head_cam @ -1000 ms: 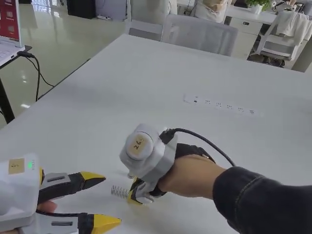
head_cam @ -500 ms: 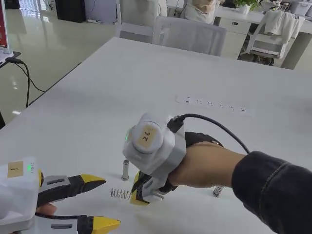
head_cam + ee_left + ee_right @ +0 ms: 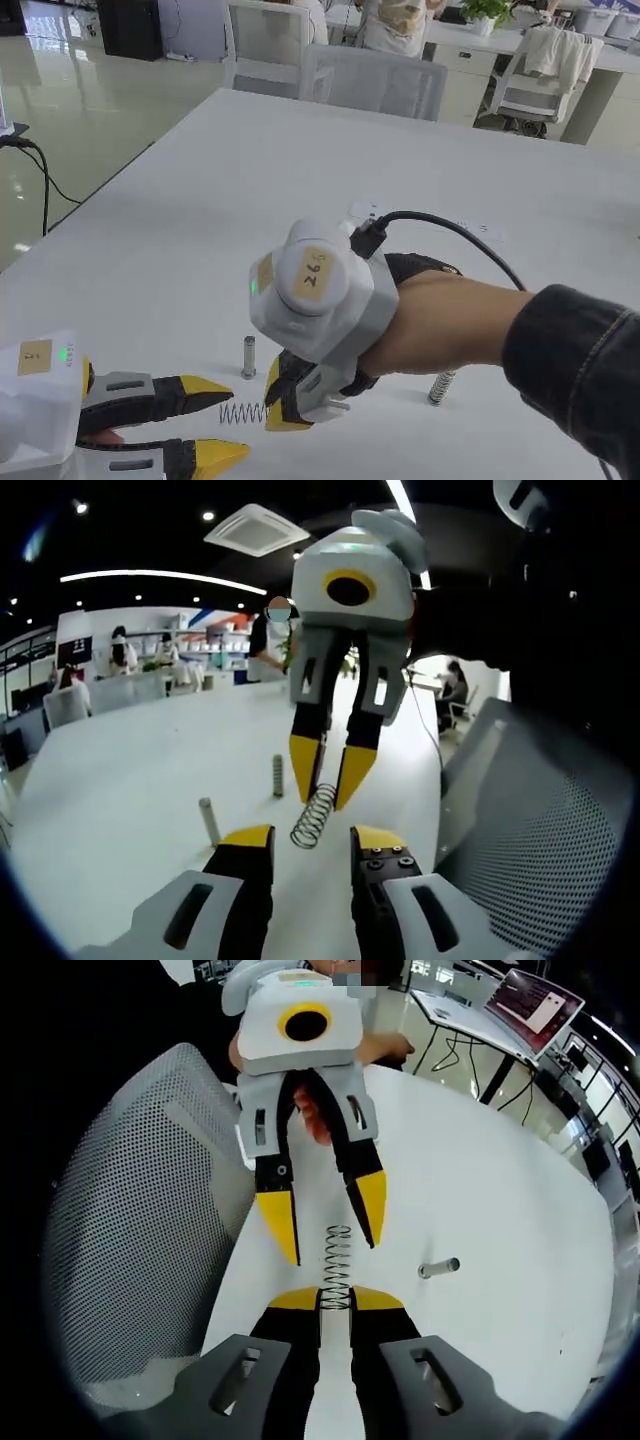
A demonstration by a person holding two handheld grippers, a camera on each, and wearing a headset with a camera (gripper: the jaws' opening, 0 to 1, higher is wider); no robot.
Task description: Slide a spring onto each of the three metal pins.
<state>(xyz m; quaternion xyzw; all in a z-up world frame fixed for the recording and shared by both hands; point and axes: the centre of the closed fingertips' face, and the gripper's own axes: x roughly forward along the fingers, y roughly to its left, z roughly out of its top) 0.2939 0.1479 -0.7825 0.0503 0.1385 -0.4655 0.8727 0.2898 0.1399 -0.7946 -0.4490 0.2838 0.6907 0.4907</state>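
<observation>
Head view: the right gripper (image 3: 272, 408) pinches one end of a thin spring (image 3: 240, 411). A bare pin (image 3: 248, 357) stands near its tips, and the hand (image 3: 440, 325) half hides a second pin (image 3: 438, 387).

Left gripper view: the left gripper (image 3: 310, 838) gapes empty, with the spring just ahead, likely light and whippy.

Right gripper view: the jaws are closed on the spring's near end, a sound hold if gentle. Its bore is unreadable.

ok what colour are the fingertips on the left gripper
Yellow tips on black fingers, clearest in the right gripper view, which faces the left gripper.
</observation>
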